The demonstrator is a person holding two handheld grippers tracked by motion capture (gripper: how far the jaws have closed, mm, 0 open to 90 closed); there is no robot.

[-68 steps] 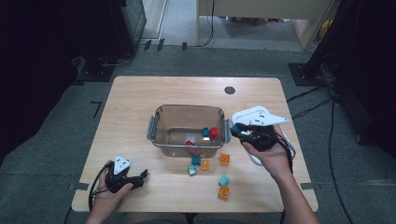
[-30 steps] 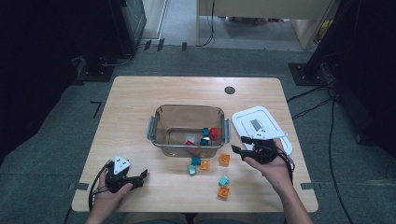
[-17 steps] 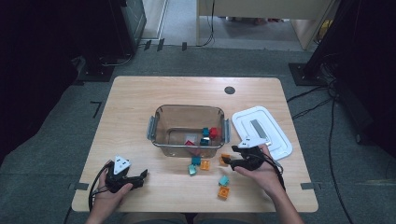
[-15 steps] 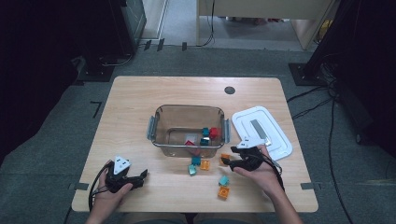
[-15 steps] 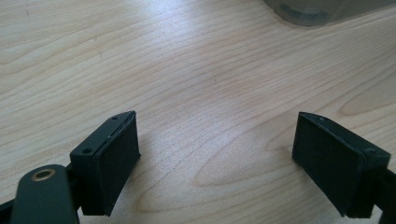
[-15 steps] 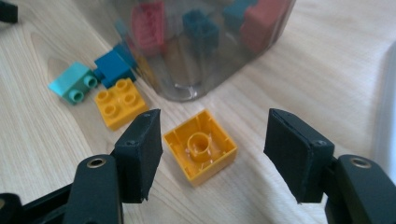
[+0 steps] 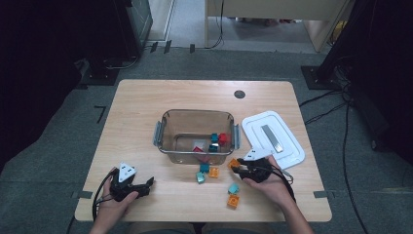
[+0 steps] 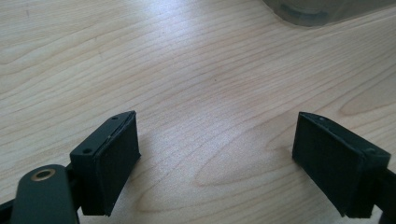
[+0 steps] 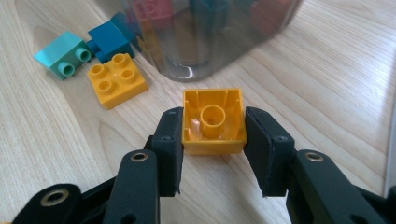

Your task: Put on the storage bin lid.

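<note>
An orange brick [image 9: 214, 121] lies upside down on the table just off the clear bin's near right corner; it also shows from above [image 7: 234, 164]. My right gripper [image 9: 214, 117] has just been closing and now has both pads pressed on the brick's sides. From above, the right gripper [image 7: 238, 168] sits low on the wood in the person's hand. My left gripper [image 7: 146, 184] rests at the table's front left. Its jaws stand wide apart over bare wood [image 8: 219, 140], with nothing between them.
The clear bin [image 7: 195, 112] in the middle holds several bricks. Its white lid [image 7: 272, 139] lies to the right. Loose on the table in front are a teal brick [image 7: 200, 177], a blue one [image 7: 204, 168], an orange one [image 7: 214, 172], and another teal [image 7: 234, 188] and orange [image 7: 233, 201] pair.
The right hand came off the lid, moved left and down to the orange brick by the bin, and its jaws closed on it. The left hand stayed still.
</note>
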